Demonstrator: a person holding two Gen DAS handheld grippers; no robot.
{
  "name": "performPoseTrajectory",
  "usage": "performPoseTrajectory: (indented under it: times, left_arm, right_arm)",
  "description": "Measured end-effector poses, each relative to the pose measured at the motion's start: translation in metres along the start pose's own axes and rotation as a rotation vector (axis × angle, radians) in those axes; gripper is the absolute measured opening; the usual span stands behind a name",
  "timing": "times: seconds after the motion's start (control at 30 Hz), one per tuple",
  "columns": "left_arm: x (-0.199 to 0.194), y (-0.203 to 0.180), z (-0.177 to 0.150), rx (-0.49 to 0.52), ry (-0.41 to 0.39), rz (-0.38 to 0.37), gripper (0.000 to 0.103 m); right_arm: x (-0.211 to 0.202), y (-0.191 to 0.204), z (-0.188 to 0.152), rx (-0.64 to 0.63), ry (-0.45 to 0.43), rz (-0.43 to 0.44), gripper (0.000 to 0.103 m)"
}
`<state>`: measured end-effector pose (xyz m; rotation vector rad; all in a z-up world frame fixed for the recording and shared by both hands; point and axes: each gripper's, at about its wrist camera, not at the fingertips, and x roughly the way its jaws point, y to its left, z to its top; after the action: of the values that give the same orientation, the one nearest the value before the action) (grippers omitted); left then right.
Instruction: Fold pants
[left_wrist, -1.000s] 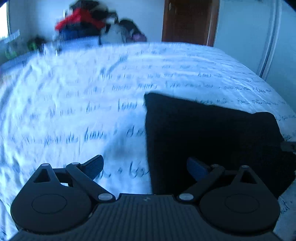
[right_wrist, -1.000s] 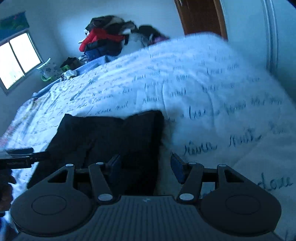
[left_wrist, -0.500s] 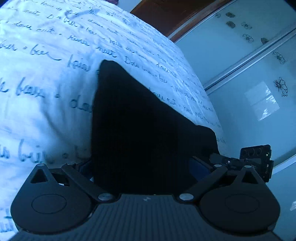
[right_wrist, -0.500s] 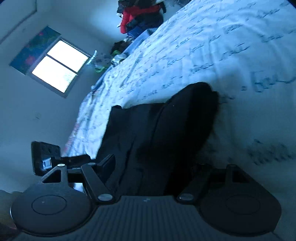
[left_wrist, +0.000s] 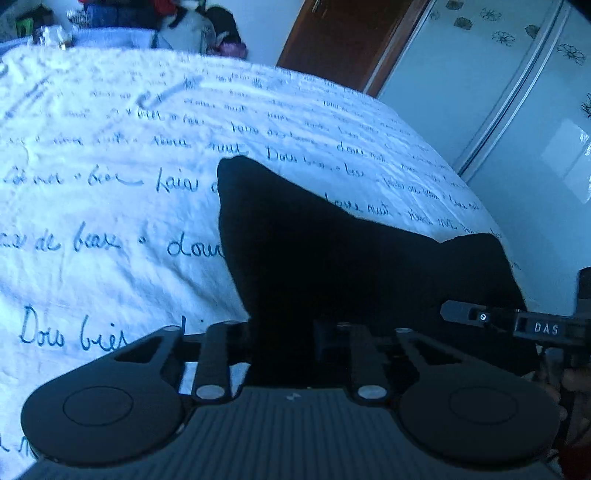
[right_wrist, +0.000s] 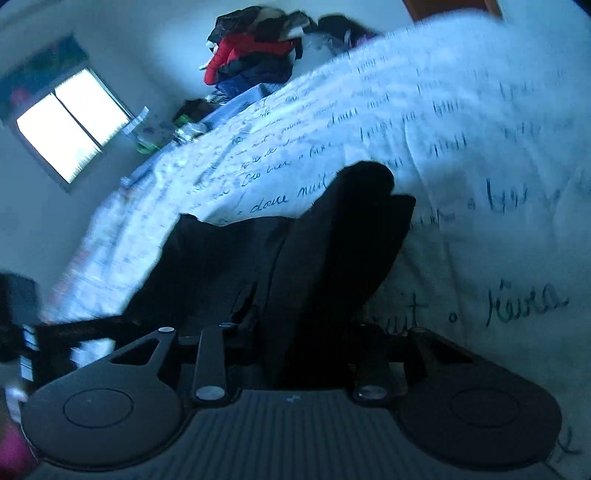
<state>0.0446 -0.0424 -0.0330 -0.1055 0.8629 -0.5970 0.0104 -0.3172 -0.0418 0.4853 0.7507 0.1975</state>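
Jaws of our left gripper (left_wrist: 284, 343) and right gripper (right_wrist: 295, 347), just closing, pinch the near edge of the black pants (left_wrist: 332, 258), which lie on the bed (left_wrist: 110, 221) toward its near edge, clothes pile (right_wrist: 255, 48) beyond.

The pants (left_wrist: 332, 266) are matt black cloth, soft and lightless. The bed (left_wrist: 110, 221) wears crinkled white cotton printed with dark script. Each hand-held gripper, left (left_wrist: 284, 339) and right (right_wrist: 295, 343), is matt black ribbed plastic with small shiny metal pins.
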Motion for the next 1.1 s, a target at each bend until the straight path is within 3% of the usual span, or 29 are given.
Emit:
performPoseTrajectory:
  times: [0.13, 0.43, 0.83, 1.1]
  left_arm:
    - [-0.017, -0.011, -0.003, 0.048, -0.079, 0.023, 0.021]
    - [-0.055, -0.02, 0.02, 0.172, -0.251, 0.138, 0.021]
    - [-0.033, 0.036, 0.094, 0.184, -0.243, 0.301, 0.022]
    - [0.013, 0.067, 0.1, 0.185, -0.164, 0.367, 0.024]
  right_arm:
    - [-0.01, 0.031, -0.001, -0.11, -0.057, -0.068, 0.029]
    - [-0.015, 0.081, 0.026, -0.244, -0.161, -0.033, 0.028]
    - [0.068, 0.11, 0.094, -0.228, -0.193, 0.031, 0.028]
    - [0.131, 0.102, 0.107, -0.174, -0.146, -0.008, 0.028]
